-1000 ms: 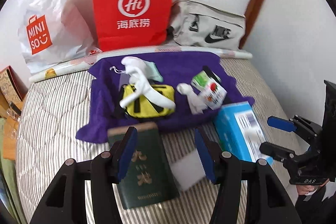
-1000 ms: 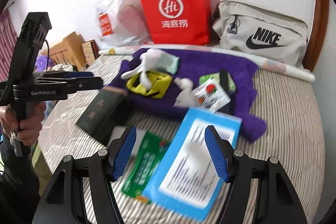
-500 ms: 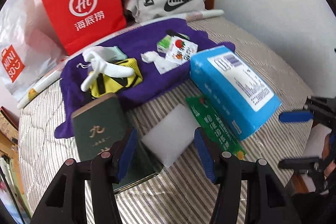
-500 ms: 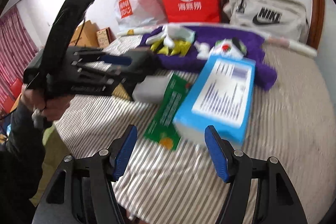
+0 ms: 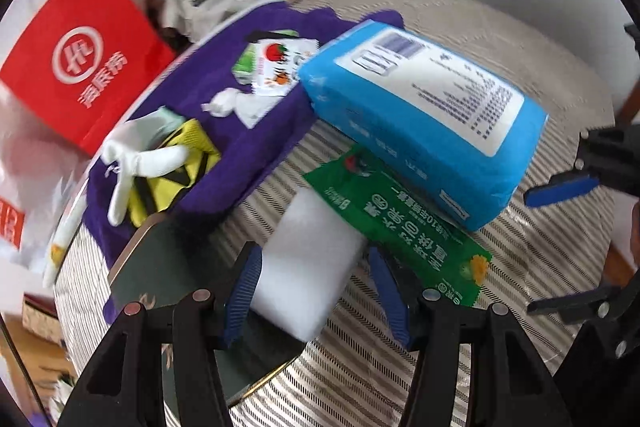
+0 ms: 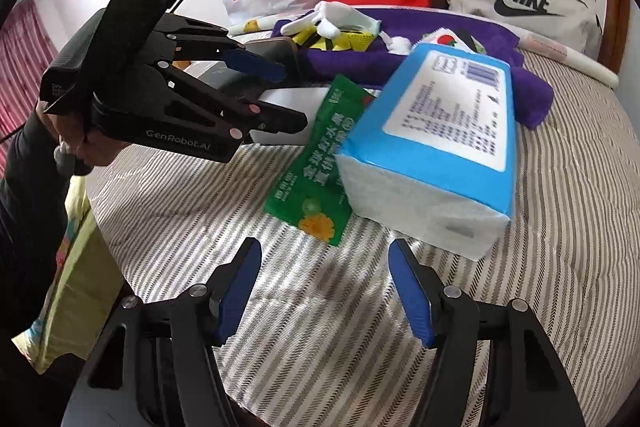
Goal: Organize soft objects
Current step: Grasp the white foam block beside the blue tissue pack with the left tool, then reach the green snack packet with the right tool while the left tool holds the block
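Both claws open: left claw (image 5: 316, 291) straddles white sponge (image 5: 308, 267); right claw (image 6: 324, 291) over bare striped bedcover (image 6: 560, 227).

Both views are bright, with even, diffuse daylight-like illumination; no source is visible. Shadows are soft and short: a faint one lies under the blue tissue pack (image 6: 436, 131) on the striped bedcover (image 6: 560, 227). The white wall at the top of each frame is near overexposure. Fisheye distortion curves straight lines strongly toward the edges, and black vignette fills all corners. In the left wrist view, motion blur smears the red paper bag (image 5: 84, 55) at upper left.
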### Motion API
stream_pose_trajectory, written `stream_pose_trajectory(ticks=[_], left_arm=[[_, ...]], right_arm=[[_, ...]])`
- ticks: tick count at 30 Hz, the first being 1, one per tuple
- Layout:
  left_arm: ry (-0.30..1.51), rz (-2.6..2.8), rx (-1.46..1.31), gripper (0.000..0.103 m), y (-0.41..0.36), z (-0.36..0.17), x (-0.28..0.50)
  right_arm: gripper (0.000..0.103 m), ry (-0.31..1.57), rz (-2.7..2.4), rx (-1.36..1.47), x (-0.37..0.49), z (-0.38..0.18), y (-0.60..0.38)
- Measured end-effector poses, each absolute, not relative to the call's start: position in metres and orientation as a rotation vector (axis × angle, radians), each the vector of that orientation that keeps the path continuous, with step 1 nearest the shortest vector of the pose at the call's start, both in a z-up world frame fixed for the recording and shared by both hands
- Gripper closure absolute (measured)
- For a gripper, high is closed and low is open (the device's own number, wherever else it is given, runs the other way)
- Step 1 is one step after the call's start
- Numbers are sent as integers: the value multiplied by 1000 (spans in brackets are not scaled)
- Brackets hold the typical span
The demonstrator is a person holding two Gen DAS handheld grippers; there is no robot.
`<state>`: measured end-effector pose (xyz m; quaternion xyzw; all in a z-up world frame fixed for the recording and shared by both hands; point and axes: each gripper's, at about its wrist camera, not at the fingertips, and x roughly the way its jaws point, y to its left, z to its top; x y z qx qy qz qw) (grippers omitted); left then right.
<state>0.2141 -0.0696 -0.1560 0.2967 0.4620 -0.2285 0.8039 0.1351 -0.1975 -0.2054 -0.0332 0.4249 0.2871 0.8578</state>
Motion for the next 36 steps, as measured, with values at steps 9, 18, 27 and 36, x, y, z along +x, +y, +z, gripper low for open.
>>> stream_pose_trajectory(ticks=[9,18,27,36], left_arm=[[1043,-501,682,34,-82,-172,227],[1034,-415,686,59,-81,-172,238],[1029,-460,469,64,-59,-139,230],[948,-392,300,63,-29,-95,190]], right_arm=[[37,905,606,-34,143,-211,-209],[37,908,612,-20,142,-211,-207],[37,876,604,-24,134,-201,-206],[37,841,572,-51,127,-195,-191]])
